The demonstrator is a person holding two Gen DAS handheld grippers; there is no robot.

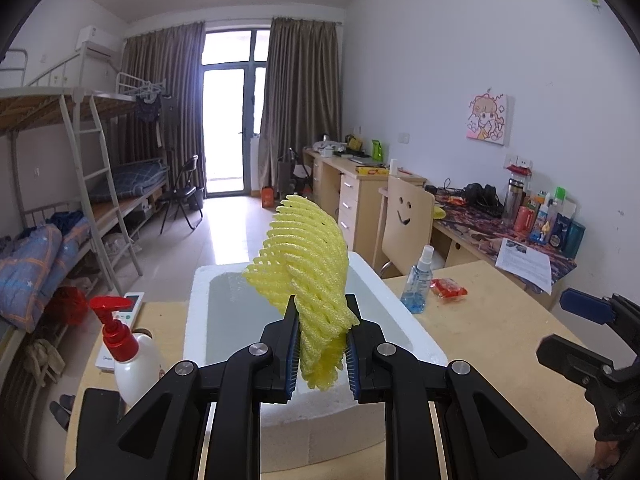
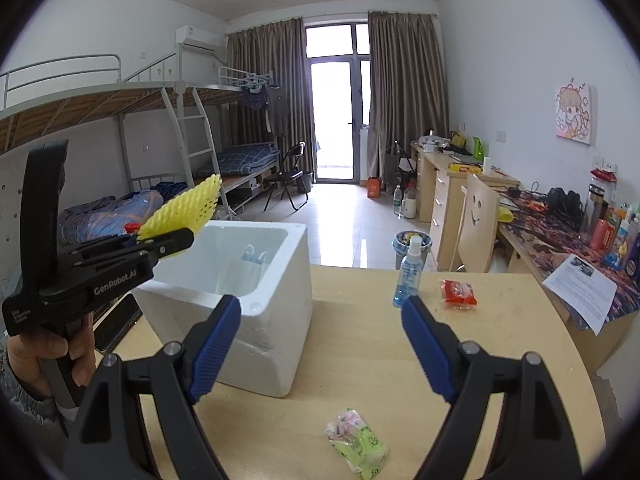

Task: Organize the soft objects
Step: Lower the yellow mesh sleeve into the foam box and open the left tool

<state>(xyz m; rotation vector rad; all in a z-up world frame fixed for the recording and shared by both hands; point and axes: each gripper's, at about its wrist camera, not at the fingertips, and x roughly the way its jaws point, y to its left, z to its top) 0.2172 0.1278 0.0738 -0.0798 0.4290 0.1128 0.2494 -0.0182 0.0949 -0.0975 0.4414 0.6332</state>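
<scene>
dorm room, wooden table [image 1: 500,320]. left wrist view: left tongs [image 1: 322,344] pinch yellow foam net [image 1: 308,276] upright, directly above open foam box [image 1: 404,320]. right wrist view: right tongs [image 2: 322,344] spread, empty; green packet [image 2: 358,444] lies just below them, nearer this hand.

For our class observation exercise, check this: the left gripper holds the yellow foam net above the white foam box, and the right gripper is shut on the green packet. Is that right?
Not quite. The right gripper is open and holds nothing; in the right wrist view the green packet lies on the table below its fingers. The rest stands: the left gripper holds the yellow foam net above the white foam box.
</scene>
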